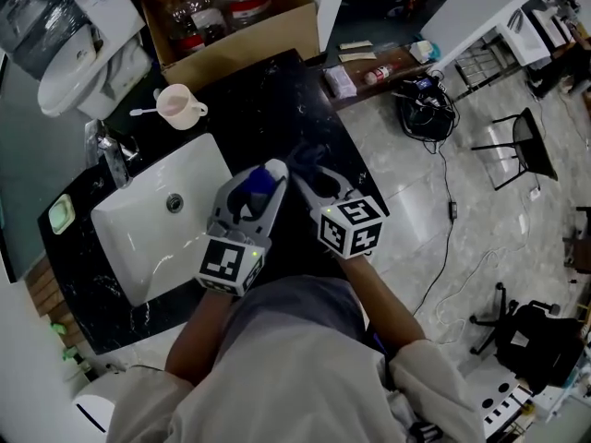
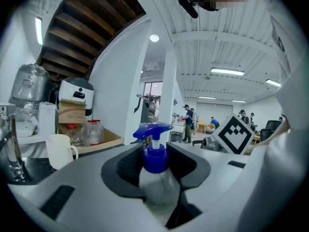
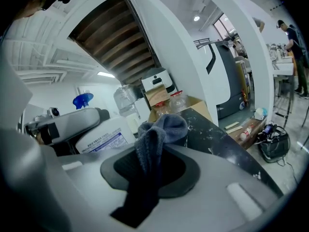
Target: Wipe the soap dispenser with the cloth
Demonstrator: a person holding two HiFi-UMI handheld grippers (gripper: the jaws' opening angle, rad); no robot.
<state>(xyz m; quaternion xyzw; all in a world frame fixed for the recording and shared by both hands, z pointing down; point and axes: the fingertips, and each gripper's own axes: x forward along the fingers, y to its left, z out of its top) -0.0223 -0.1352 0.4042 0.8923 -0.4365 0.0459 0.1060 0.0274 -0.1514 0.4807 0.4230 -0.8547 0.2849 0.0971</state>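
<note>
- The left gripper is clamping the soap dispenser; its dark pads are pressing on the clear bottle from both sides, just under the blue collar.
- The dispenser is standing upright in that grip, with its blue pump head pointing left in the left gripper view.
- From the head view, the dispenser is sitting at the right edge of the white sink, over the black marbled counter. Whether its base is touching the counter is not showing.
- The right gripper is pinching the cloth, a dark grey one, with the jaws closed on its middle. A bunched fold is sticking up past the tips and a darker tail is hanging down on the near side.
- In the right gripper view the dispenser's labelled body is lying just left of the cloth's fold. Whether the two are touching is hard to tell.
- The two grippers are sitting side by side near the person, the right one slightly farther right over the counter.
- A faucet is standing at the sink's far left corner, and a pale cup is resting on the counter beyond the sink.
- A cardboard box holding bottles is sitting at the far end of the counter.
</note>
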